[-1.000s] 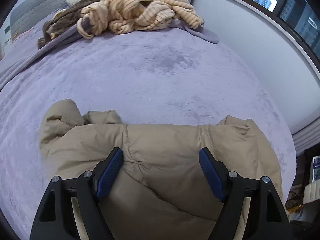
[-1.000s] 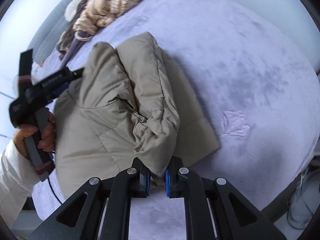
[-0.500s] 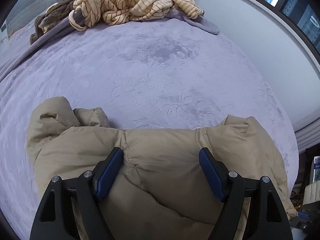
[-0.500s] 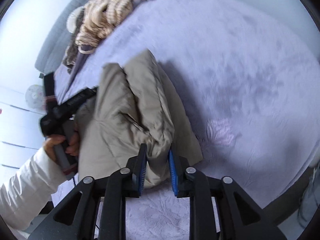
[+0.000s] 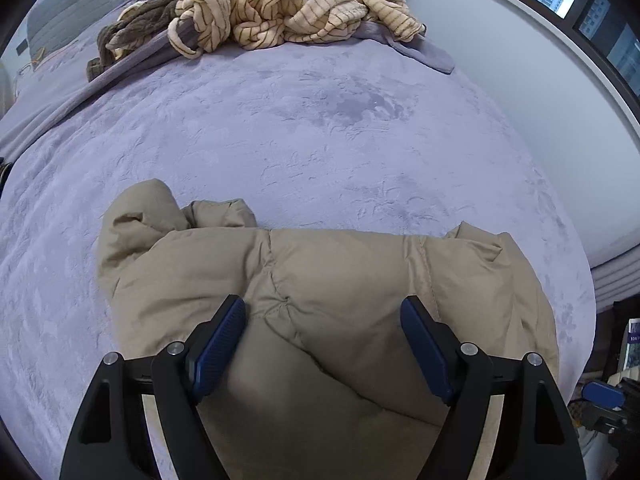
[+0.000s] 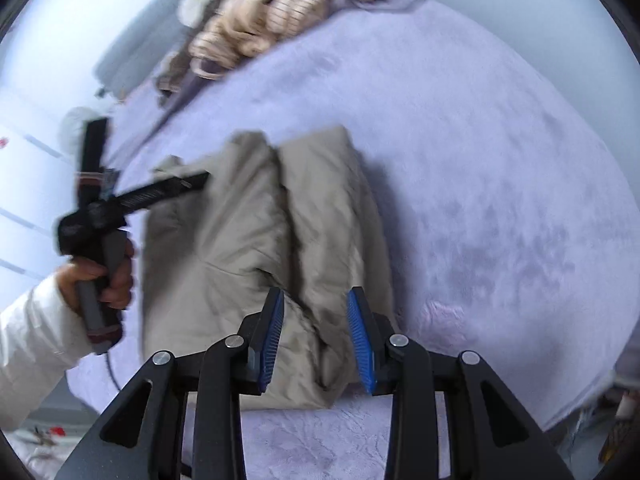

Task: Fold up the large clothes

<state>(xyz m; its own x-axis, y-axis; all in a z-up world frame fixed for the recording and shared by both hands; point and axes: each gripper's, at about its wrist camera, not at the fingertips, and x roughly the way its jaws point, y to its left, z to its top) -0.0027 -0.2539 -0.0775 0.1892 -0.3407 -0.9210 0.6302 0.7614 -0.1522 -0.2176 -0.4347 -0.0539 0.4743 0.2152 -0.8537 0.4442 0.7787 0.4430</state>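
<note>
Lilac plush bedspread is carrying everything. Folded beige puffer jacket is lying at its near edge, striped blanket heap bunching far behind. Left gripper is hovering over the jacket, fingers spread wide; right gripper is straddling the jacket's end, fingers parted, gripping nothing.

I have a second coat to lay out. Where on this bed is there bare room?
The wide stretch of purple bedspread between the tan jacket and the striped blanket pile is bare. The head end is crowded; the jacket fills the near edge.
</note>
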